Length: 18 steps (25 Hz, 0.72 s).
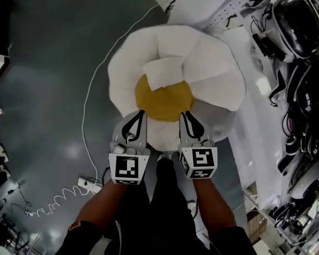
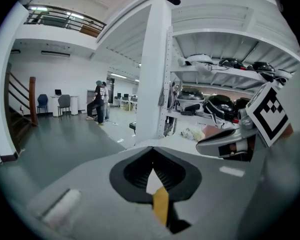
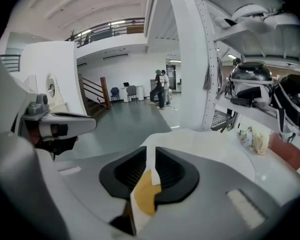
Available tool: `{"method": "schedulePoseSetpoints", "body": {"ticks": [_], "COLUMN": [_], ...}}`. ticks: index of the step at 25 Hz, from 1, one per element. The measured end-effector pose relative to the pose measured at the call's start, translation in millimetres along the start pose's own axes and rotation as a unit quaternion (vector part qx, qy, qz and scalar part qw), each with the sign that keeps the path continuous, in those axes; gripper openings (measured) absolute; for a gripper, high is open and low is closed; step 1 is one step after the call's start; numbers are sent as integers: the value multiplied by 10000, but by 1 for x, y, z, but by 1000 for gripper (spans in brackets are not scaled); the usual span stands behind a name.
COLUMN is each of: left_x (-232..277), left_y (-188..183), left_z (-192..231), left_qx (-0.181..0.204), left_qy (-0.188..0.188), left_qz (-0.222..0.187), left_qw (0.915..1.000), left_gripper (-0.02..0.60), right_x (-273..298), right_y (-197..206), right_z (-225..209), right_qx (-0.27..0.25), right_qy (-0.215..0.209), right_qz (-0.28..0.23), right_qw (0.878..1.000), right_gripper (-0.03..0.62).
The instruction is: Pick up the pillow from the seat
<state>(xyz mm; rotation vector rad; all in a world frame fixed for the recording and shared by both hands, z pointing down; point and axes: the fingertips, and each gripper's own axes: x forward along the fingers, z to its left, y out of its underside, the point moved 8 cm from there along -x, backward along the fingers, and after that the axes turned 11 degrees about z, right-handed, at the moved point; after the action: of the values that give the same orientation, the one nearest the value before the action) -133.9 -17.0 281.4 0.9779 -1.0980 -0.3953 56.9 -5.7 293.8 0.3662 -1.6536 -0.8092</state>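
The pillow (image 1: 202, 62) is flower-shaped, with white petals around a yellow centre (image 1: 165, 100). It hangs in front of me over the grey floor. Its near edge is gripped from both sides. My left gripper (image 1: 135, 116) is shut on the edge at the left of the yellow centre, and my right gripper (image 1: 187, 116) is on it at the right. In the left gripper view the jaws (image 2: 152, 176) pinch a thin fold of white and yellow fabric (image 2: 160, 204). In the right gripper view the jaws (image 3: 151, 166) stand slightly apart, and the pillow fabric (image 3: 146, 196) fills the gap.
A white cable (image 1: 87, 105) runs across the floor to a power strip (image 1: 87, 184) at my lower left. Shelves with dark helmets (image 1: 295, 20) line the right side, beside a white surface (image 1: 250, 126). Two people (image 2: 100, 101) stand far off in the hall.
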Motion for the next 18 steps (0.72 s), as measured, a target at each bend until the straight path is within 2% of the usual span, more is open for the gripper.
{"method": "schedulePoseSetpoints", "body": {"ticks": [10, 18], "left_x": [96, 170], "left_y": [98, 159], "left_z": [-5, 4], "left_qx": [-258, -380], "left_qy": [-150, -385], "left_qz": [265, 409], "left_qw": [9992, 9977], "left_gripper": [2, 2], "right_x": [115, 188], "right_y": [65, 114], "right_z": [-56, -85], "right_qx": [15, 41], "right_qy": [-71, -97], "right_qz": [214, 246], "right_qw": [9997, 9996], "right_gripper": [89, 123]}}
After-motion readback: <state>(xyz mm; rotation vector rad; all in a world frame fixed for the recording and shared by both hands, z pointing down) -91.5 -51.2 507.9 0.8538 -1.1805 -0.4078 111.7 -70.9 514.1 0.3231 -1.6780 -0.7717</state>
